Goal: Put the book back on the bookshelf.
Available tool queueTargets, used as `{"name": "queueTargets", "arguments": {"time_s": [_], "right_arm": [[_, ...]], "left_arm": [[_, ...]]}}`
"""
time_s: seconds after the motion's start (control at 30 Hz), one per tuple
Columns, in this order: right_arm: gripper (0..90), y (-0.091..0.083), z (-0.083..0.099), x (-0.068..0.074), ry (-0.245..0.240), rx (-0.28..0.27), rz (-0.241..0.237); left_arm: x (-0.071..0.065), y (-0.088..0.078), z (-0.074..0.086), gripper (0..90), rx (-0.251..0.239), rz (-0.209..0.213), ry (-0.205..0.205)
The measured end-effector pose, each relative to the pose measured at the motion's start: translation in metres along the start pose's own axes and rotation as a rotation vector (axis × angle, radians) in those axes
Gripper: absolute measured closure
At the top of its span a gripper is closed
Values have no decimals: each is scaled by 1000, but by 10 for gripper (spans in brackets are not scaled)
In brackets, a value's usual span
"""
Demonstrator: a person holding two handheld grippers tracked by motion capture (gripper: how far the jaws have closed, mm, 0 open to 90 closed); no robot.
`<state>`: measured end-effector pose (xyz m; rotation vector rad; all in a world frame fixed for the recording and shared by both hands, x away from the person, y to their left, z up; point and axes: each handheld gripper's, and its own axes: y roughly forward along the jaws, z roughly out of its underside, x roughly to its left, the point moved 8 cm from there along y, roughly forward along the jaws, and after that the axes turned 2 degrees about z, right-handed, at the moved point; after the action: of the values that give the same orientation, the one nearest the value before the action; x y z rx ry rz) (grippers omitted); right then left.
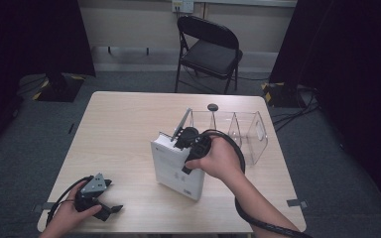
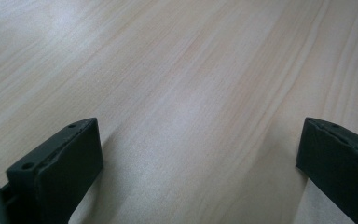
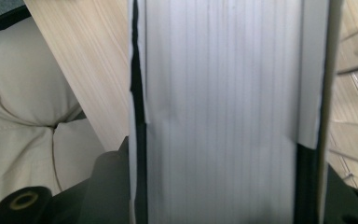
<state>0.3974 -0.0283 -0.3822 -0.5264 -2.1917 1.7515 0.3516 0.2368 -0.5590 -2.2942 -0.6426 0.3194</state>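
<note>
- Book [image 1: 177, 166]: thick white block, matte covers, rectangular, standing on its edge mid-table and tilted; page edges read as fine parallel grey lines in the right gripper view [image 3: 223, 112]
- Table [image 1: 119, 129]: pale wood laminate, straight grain, rounded corners; grain is sharp up close in the left gripper view [image 2: 177, 84]
- Clear organiser [image 1: 243, 130]: transparent plastic, thin upright dividers, glossy; sits just beyond the book on the table's far right
- Small dark round disc [image 1: 213, 106] on the table behind the organiser, too small to tell what it is
- Black folding chair [image 1: 209, 47] past the far edge, padded seat
- My right gripper [image 1: 187, 135]: on the book's top end; my right hand [image 1: 217, 158] wraps the handle, cable looping around the wrist
- Right gripper view: my black fingers [image 3: 137, 140] pinch the book across its thickness, one pad on each cover, page block between them; also shows beige trouser cloth [image 3: 28, 116] below the table edge
- High view gives the book's tilt and its place next to the organiser, but the pad contact is hidden there by the gripper body
- My left gripper [image 1: 110, 208]: near the front left corner, well apart from the book, held low over the table
- Left gripper view: fingers [image 2: 60, 172] spread wide, bare wood between them, nothing held
</note>
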Motion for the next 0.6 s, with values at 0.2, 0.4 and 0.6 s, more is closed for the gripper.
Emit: {"name": "queueTargets", "arguments": {"time_s": [0.2,0.4,0.6], "right_arm": [[521,-7,15,-5,21,6,1],[521,-10,26,-7,40,10,-3],[521,-14,40,-9,61,9,-7]], "left_arm": [[0,0,0,0,0,-1,2],[0,0,0,0,0,-1,2],[0,0,0,0,0,-1,1]]}}
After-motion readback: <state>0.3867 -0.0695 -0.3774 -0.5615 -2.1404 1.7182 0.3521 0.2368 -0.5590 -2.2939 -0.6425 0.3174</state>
